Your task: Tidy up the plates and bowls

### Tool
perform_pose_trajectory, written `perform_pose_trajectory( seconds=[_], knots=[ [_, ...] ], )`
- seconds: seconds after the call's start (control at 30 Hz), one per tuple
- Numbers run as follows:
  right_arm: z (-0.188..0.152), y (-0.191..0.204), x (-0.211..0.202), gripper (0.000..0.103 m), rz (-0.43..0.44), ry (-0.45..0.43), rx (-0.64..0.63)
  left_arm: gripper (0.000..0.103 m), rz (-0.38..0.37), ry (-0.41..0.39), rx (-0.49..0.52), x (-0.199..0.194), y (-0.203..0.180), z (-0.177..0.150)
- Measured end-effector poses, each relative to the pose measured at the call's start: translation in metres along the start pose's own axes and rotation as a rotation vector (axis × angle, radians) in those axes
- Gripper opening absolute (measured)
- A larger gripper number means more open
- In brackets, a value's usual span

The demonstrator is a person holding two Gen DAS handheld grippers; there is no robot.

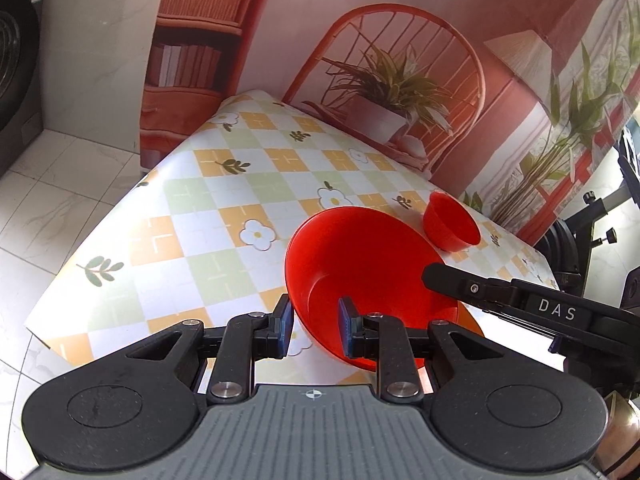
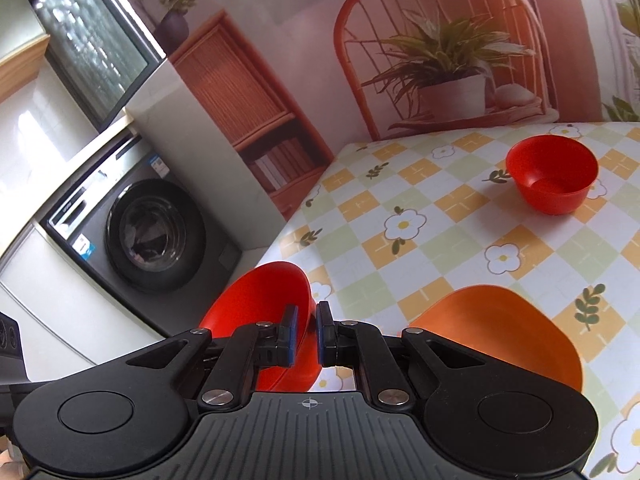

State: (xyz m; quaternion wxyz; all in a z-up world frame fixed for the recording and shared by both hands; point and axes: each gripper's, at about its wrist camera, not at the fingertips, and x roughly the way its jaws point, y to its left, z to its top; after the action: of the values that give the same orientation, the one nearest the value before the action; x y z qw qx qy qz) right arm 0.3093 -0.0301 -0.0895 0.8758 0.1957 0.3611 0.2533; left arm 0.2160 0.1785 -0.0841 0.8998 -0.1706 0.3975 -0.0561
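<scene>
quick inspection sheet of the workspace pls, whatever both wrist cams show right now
surface: table under a checked flower-print cloth
job's things: large red bowl tilted, rim held; small red bowl upright, standing apart; orange plate flat on the cloth
clutter: nothing seen
grippers: right gripper shut on the large red bowl's rim; left gripper open, fingers either side of the same rim
cables: nothing seen
surroundings: washing machine, printed room backdrop, tiled floor

We see a big red bowl (image 1: 360,264) tilted steeply at centre frame, its rim between blue pads. A small red bowl (image 2: 552,174) sits upright at upper right; an orange plate (image 2: 504,328) lies flat, lower right.
</scene>
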Motion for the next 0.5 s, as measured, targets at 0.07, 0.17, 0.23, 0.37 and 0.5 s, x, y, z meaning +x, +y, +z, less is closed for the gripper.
perform_pose_trajectory(
  seconds=[0.07, 0.17, 0.23, 0.37, 0.5],
  knots=[
    [0.006, -0.010, -0.012, 0.009, -0.003, -0.035, 0.020, 0.025, -0.014, -0.004, 0.034, 0.001, -0.017, 0.005],
    [0.017, -0.028, -0.031, 0.009, -0.007, -0.086, 0.053, 0.025, -0.040, -0.012, 0.081, 0.002, -0.042, 0.012],
    [0.024, -0.041, -0.046, 0.009, -0.014, -0.128, 0.075, 0.025, -0.059, -0.020, 0.119, 0.002, -0.062, 0.018],
    [0.039, -0.066, -0.074, 0.009, -0.035, -0.191, 0.088, 0.025, -0.103, -0.027, 0.189, 0.006, -0.098, 0.026],
    [0.054, -0.088, -0.100, 0.009, -0.058, -0.263, 0.115, 0.025, -0.144, -0.024, 0.247, 0.013, -0.133, 0.032]
  ],
)
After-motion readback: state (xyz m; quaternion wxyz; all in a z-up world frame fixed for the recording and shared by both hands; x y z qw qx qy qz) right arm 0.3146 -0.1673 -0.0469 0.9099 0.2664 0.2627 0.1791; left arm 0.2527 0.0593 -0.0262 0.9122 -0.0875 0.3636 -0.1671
